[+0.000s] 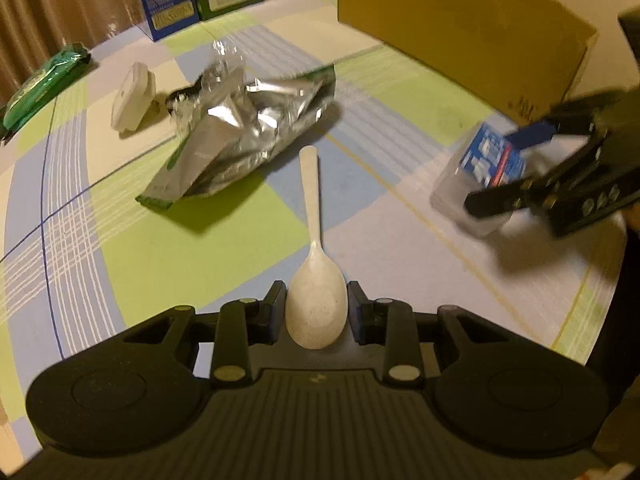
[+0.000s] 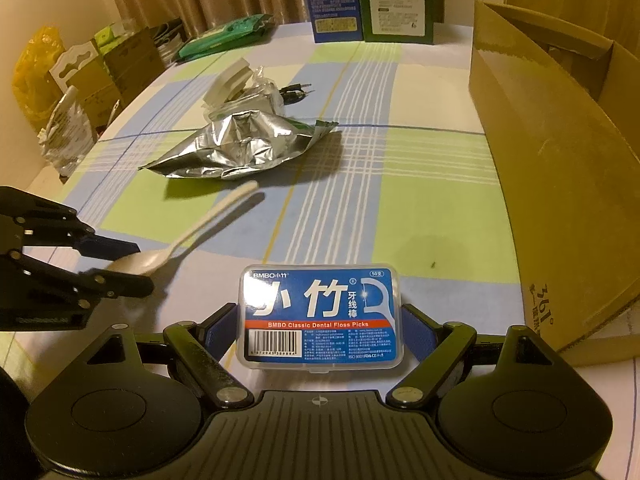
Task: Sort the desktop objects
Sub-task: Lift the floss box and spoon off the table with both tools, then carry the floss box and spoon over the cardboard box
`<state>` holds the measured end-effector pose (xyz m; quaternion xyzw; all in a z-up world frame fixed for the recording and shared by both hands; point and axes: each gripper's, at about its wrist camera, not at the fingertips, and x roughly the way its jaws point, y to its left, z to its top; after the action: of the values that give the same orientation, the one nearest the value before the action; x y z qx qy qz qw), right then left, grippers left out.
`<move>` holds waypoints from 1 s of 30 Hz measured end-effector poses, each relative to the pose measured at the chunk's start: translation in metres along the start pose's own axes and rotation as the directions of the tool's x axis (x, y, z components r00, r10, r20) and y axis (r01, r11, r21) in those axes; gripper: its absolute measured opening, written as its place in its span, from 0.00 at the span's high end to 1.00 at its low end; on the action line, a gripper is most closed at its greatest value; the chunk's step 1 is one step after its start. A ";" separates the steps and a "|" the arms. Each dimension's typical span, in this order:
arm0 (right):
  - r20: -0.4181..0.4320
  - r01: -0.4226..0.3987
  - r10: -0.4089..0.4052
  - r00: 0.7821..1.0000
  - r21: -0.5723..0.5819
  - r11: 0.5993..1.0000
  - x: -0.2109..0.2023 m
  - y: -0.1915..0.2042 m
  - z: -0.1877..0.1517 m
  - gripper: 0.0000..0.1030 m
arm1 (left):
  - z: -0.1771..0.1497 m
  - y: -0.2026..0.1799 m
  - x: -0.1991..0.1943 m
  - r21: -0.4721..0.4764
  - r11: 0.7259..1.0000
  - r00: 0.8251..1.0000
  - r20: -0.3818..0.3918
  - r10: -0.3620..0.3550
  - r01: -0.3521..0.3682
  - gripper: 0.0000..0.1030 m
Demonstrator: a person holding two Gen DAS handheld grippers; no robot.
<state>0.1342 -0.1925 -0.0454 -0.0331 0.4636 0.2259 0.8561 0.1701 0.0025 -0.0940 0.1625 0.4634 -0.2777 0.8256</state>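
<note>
Your left hand-held gripper is closed narrow on the bowl of a cream plastic spoon; both blue pads touch the bowl's sides, and the handle runs straight ahead over the checked cloth on the worktop. The spoon is pale and faintly speckled, with a long thin handle ending near a crumpled silver foil pouch.

Your right hand-held gripper stands wide around a clear plastic floss pick box, its blue pads against the box's two short sides. The box has a blue label with large white characters, a red strip reading "BMBO Classic Dental Floss Picks" and a barcode at the lower left.

Beyond the spoon, the foil pouch lies flattened with green edges showing, and a white folded plastic piece sits just behind it beside some black cable plugs. A green packet lies at the far left edge. Two upright cartons, one blue and one green, stand at the back. A large brown cardboard box fills the right side, close beside the floss pick box.
</note>
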 end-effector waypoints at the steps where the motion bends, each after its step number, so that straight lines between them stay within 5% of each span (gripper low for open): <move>1: 0.001 0.006 -0.006 1.000 0.003 1.000 0.001 0.000 -0.001 0.20 | 0.001 -0.001 -0.002 -0.013 1.000 1.000 0.009 -0.004 0.004 0.74; 19: 0.023 0.065 -0.064 0.998 -0.047 0.997 0.012 0.003 -0.012 0.19 | 0.003 -0.017 -0.014 -0.163 0.987 0.997 0.074 0.011 0.001 0.74; 30: 0.123 0.085 -0.080 0.989 -0.042 0.995 -0.034 0.006 -0.004 0.19 | 0.009 -0.038 -0.044 -0.211 0.977 0.990 0.139 0.039 -0.009 0.74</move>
<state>0.1125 -0.2004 -0.0193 -0.0585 0.4036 0.2026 0.8903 0.1346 -0.0188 -0.0525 0.0598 0.4282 -0.2278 0.8724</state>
